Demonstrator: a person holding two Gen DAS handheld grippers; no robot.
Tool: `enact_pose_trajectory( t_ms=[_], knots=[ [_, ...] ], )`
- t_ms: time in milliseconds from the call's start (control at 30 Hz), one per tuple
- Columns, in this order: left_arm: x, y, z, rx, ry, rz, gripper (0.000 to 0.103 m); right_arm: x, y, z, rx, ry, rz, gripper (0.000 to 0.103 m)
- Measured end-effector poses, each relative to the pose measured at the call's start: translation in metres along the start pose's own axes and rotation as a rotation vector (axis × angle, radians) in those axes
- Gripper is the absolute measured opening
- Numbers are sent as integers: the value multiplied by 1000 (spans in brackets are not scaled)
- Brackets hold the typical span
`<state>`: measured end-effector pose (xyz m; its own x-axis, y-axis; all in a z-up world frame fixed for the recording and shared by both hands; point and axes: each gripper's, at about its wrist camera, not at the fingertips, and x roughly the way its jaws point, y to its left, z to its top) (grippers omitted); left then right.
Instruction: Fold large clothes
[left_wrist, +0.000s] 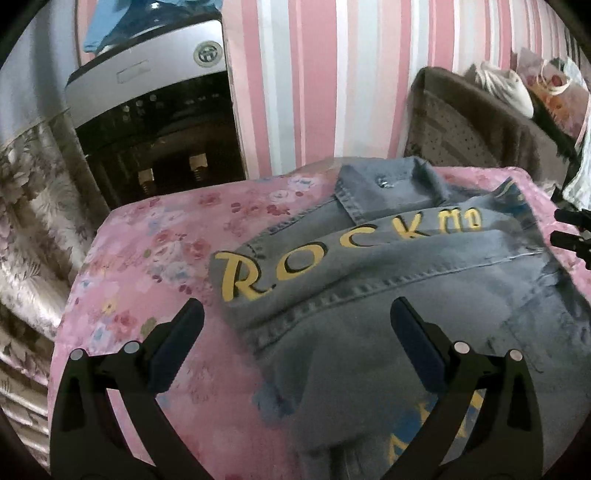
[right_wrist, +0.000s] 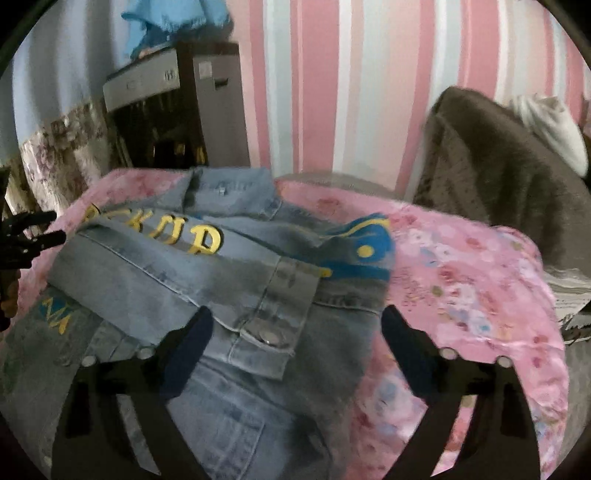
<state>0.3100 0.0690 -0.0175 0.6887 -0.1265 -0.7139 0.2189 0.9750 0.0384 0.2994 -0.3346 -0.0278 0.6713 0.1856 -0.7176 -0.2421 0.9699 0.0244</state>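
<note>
A grey-blue denim jacket (left_wrist: 406, 295) with yellow lettering lies partly folded on a table under a pink floral cloth (left_wrist: 147, 258). My left gripper (left_wrist: 295, 314) hangs open above the jacket's left edge, nothing between its fingers. In the right wrist view the same jacket (right_wrist: 221, 280) shows a sleeve cuff with a metal snap (right_wrist: 269, 336) laid across its body, and a blue and yellow patch (right_wrist: 369, 243). My right gripper (right_wrist: 295, 321) stands open over the cuff, its pads apart from the fabric. Each gripper's tips show at the edge of the other's view.
A silver and black appliance (left_wrist: 155, 110) stands behind the table at the left, blue cloth on top. A brown chair (left_wrist: 461, 122) draped with fabric (right_wrist: 498, 177) sits at the back right. Pink striped wall (left_wrist: 325, 74) behind; floral curtain (left_wrist: 33, 206) at the left.
</note>
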Motion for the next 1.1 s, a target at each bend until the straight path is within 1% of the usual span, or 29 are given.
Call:
enact_pose_trajectory(
  t_ms=[33,133,167,200,233,267,300,333,367,400,433,467,533,633,700,767,800,833,900,933,967,1000,1033,1067,1100],
  knots=[
    [4,0,1,-6,6,-4,100,7,0,1,5,16,7,77],
    [15,0,0,-21,17,-24,100,37,-3,1,39,93,44,77],
    [17,0,-1,-23,15,-24,100,43,-3,0,51,108,48,75],
    [19,0,-2,-25,14,-24,100,49,-5,-1,71,120,65,70],
    [20,-1,-4,-25,12,-22,100,54,-5,-3,90,126,102,56],
    [21,-1,-5,-24,12,-23,100,56,-4,-3,98,125,125,49],
    [21,-2,-5,-19,10,-22,100,56,-2,-3,96,119,125,43],
    [21,-2,-5,-13,6,-19,100,56,2,-2,78,111,117,38],
    [19,-2,-5,-11,2,-15,100,54,5,-1,64,100,106,30],
    [18,-1,-4,-10,-4,-9,100,49,8,1,41,78,90,26],
    [16,0,-4,-15,-13,-3,100,42,11,4,23,45,69,3],
    [13,2,-4,-25,-20,-5,100,29,14,8,5,-9,12,2],
    [11,7,-4,-52,-24,-19,100,12,13,14,-22,-70,-70,2],
    [14,12,-2,-79,-14,-28,100,4,8,14,-61,-68,-160,2],
    [16,14,-1,-81,-8,-22,100,14,2,7,-54,-24,-143,2],
    [18,15,-1,-85,4,-23,100,22,-2,2,-59,6,-152,3],
    [19,15,0,-87,9,-29,100,31,-4,0,-55,39,-144,3],
    [21,14,1,-82,20,-37,100,37,-4,-2,-52,60,-132,6],
    [25,12,2,-67,40,-31,100,38,-5,-5,-61,52,-118,8],
    [26,11,3,-58,43,-18,100,35,-7,-6,-52,50,-104,12],
    [26,9,3,-50,39,-15,100,28,-10,-5,-33,37,-76,29],
    [25,8,4,-48,33,-14,100,21,-13,-4,-24,14,-50,41],
    [24,8,5,-48,29,-17,100,14,-14,-3,-26,-9,-34,63],
    [24,7,7,-50,26,-23,100,6,-13,-2,-41,-42,-30,67],
    [24,6,8,-52,24,-27,100,-1,-12,-2,-62,-70,-35,67]
  ],
)
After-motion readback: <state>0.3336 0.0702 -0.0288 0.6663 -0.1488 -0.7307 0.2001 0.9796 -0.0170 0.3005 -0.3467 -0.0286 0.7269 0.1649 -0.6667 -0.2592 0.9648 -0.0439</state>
